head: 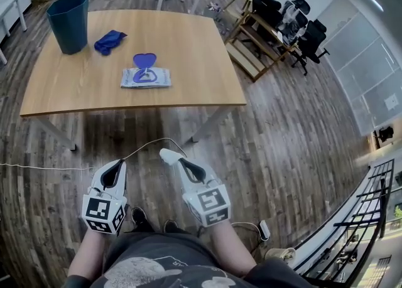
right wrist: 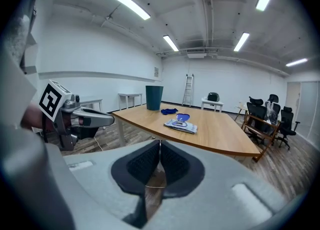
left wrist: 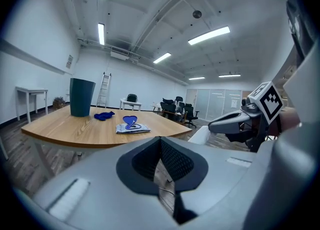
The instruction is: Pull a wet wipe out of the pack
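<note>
Wet wipe pack (head: 146, 78): there is one only, and it lies flat on the worktop (head: 195, 48), about halfway between the left and the right edge and somewhat nearer to the near edge than to the far one. It is a flat, pale pack with blue print. Its blue lid (head: 144, 60) is rounded, almost like a heart, and stands flipped open toward the far edge. Below the lid is an oval blue ring around the opening. Whether a wipe comes out of the opening is too small to tell.

On the same worktop I count two more things. One dark teal bin (head: 69, 22) stands upright at the far left corner. Its inside is dark, so what it contains cannot be told. One crumpled blue cloth (head: 109, 41) lies just beside the bin, between the bin and the pack, and touches neither of them.

There are two hand-held grippers, one in each hand of the person. The left hand-held gripper (head: 115, 166) and the right hand-held gripper (head: 169, 155) are both over the wooden floor (head: 282, 155), in front of the near edge and well apart from the pack. Each one points toward the worktop. In the left gripper view the dark ribbed pads (left wrist: 175, 161) are pressed together and nothing is between them. In the right gripper view the pads (right wrist: 142, 164) are together also, with nothing between them.
</note>
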Action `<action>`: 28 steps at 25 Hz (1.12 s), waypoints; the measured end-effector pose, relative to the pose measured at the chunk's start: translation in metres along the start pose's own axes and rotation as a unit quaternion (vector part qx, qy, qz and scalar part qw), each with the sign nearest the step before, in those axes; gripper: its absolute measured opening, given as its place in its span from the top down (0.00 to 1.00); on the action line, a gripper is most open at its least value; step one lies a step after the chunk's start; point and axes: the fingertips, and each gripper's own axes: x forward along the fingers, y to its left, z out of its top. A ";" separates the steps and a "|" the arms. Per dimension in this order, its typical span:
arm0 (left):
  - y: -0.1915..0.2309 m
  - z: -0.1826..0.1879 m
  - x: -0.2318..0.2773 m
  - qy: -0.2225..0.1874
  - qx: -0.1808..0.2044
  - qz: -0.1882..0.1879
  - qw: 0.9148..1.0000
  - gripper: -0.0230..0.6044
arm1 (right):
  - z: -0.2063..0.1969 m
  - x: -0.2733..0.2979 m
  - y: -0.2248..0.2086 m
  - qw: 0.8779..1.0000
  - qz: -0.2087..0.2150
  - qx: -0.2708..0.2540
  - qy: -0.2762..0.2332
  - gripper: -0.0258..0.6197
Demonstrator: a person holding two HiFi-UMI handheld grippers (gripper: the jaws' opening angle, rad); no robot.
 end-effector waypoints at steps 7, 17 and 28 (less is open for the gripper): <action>-0.030 0.013 -0.011 -0.017 0.006 0.026 1.000 0.93 | 0.005 -0.028 -0.012 0.999 0.008 -0.011 -0.038 0.96; -0.068 0.012 -0.032 -0.025 0.008 0.047 0.999 0.93 | -0.016 -0.060 -0.020 0.999 0.026 -0.029 -0.032 0.96; -0.086 0.005 -0.040 -0.021 -0.001 0.064 0.998 0.93 | -0.033 -0.078 -0.022 0.998 0.040 -0.037 -0.026 0.96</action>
